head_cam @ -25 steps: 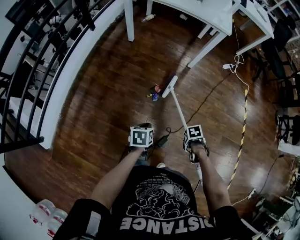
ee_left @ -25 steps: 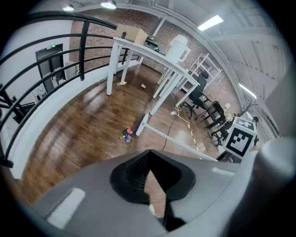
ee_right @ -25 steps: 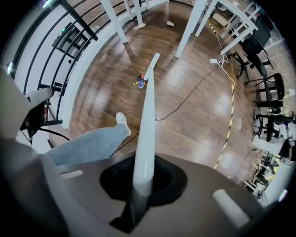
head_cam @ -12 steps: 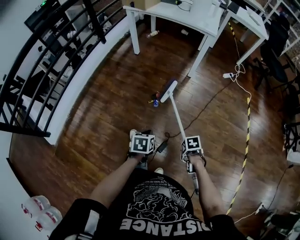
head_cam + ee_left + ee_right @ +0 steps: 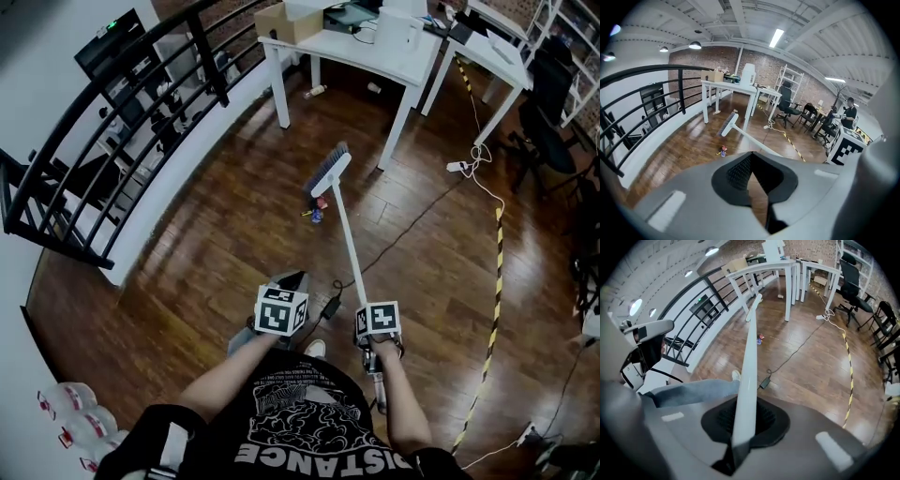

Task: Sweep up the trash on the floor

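If brought down too hard, or short of the far side, likely to scatter the trash (image 5: 317, 208) instead of gathering it: small, loose, colourful bits on the wood floor (image 5: 206, 244), easily flicked left or right. Sits just near of the broom head (image 5: 328, 170), seemingly lifted off the boards and tilted. Could also twist mid-stroke, gripped one-handed low on the long white handle (image 5: 349, 246) by the right tool (image 5: 746, 420), clenched around it. Left tool (image 5: 752, 178) level with it on the left, jaws drawn almost together on nothing, only a thin wedge of floor between them. May snag on the corded adapter (image 5: 330, 306) lying in the pull path between trash and feet. Trash well apart from both tools, far along the handle's line and slightly left of it, short of the white bench (image 5: 394, 56).
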Motion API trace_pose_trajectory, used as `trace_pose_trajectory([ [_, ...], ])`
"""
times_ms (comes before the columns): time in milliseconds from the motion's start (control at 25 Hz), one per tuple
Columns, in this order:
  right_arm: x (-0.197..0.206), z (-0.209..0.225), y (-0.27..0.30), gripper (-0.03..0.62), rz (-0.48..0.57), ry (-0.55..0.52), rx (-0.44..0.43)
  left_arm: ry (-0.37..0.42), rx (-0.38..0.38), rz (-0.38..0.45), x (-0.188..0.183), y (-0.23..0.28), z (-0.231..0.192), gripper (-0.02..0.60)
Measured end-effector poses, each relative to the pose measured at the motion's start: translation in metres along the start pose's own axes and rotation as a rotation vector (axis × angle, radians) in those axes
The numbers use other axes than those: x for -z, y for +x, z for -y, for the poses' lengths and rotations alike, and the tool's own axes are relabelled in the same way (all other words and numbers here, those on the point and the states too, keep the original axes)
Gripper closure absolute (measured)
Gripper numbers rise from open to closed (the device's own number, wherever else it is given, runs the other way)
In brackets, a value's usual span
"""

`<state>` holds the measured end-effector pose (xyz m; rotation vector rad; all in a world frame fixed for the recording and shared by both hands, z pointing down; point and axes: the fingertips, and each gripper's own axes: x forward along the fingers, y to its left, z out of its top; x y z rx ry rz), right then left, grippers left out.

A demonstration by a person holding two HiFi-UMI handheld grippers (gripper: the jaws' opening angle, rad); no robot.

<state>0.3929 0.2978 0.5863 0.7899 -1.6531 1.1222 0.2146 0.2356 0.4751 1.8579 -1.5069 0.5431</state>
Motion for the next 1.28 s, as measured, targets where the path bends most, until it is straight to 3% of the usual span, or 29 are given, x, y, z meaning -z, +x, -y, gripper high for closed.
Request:
trace_pose_trajectory([
  [280, 0.024, -0.038, -0.038, 0.576, 0.105, -0.002, -0.069, 0.02, 0.008, 0.083, -0.004, -0.055, 0.016, 0.577],
  [480, 0.039, -0.058, -0.05, 0.576, 0.148, 0.015, -0.068, 0.029, 0.011, 0.102, 0.014, -0.081, 0.012, 0.577],
  [760, 0.065, -0.072, -0.051, 0.576, 0.143, 0.059, -0.03, -0.011, 0.049, 0.085, 0.045, -0.095, 0.002, 0.577],
  [1280, 0.083, -0.087, -0.047, 0.576, 0.126, 0.113, -0.013, -0.008, 0.083, 0.071, 0.055, -0.098, -0.012, 0.577],
])
